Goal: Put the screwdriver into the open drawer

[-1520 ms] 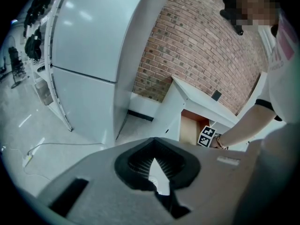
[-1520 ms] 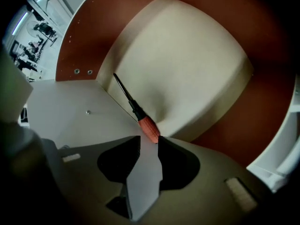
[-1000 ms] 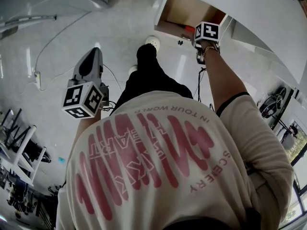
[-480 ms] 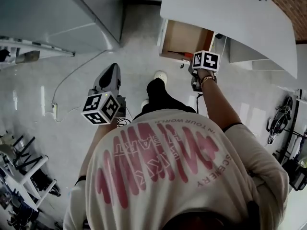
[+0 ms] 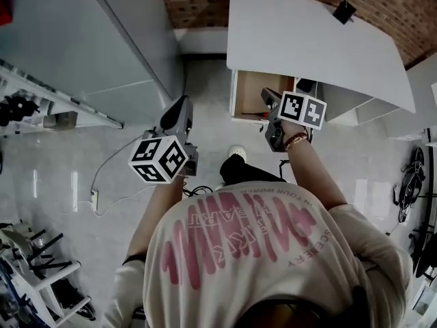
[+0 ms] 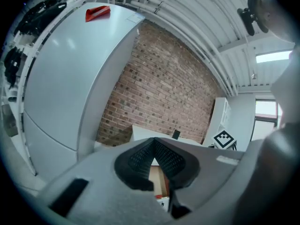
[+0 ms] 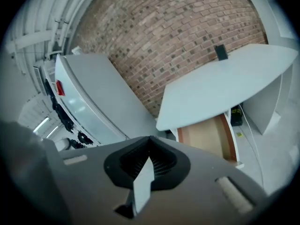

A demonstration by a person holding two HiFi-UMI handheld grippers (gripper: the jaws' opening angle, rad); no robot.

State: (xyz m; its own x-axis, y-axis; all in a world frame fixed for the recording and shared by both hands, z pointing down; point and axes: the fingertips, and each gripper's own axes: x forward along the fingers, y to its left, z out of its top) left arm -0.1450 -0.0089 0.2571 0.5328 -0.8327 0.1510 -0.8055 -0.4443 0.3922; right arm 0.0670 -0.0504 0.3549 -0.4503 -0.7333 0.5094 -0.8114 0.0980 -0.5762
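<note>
screwdriver (image 5: 254, 114): pretty sure it's that thin red streak lying inside the drawer, right along the front edge. Too small to tell handle from tip.
long axis: runs sideways across the drawer, parallel to its front, as far as I can make out.
drawer (image 5: 251, 91): pulled out from under the white table (image 5: 300, 39), with the wooden bottom mostly bare.
right gripper (image 5: 270, 104): the nearer one by far. It hangs above the drawer's front right part, and the screwdriver sits just beside and below its tip, toward the left in the head view. They're apart, not touching.
right gripper state: jaws pressed together, nothing in them.
left gripper (image 5: 179, 111): well apart to the left, out over the floor, aimed toward the brick wall. Its jaws are closed too, with nothing between them.
my read: the screwdriver looks to be in already, so no grab is called for. If anyone had to go back for it, the right gripper would drop down and slightly left, with its jaws set across that sideways shaft.
</note>
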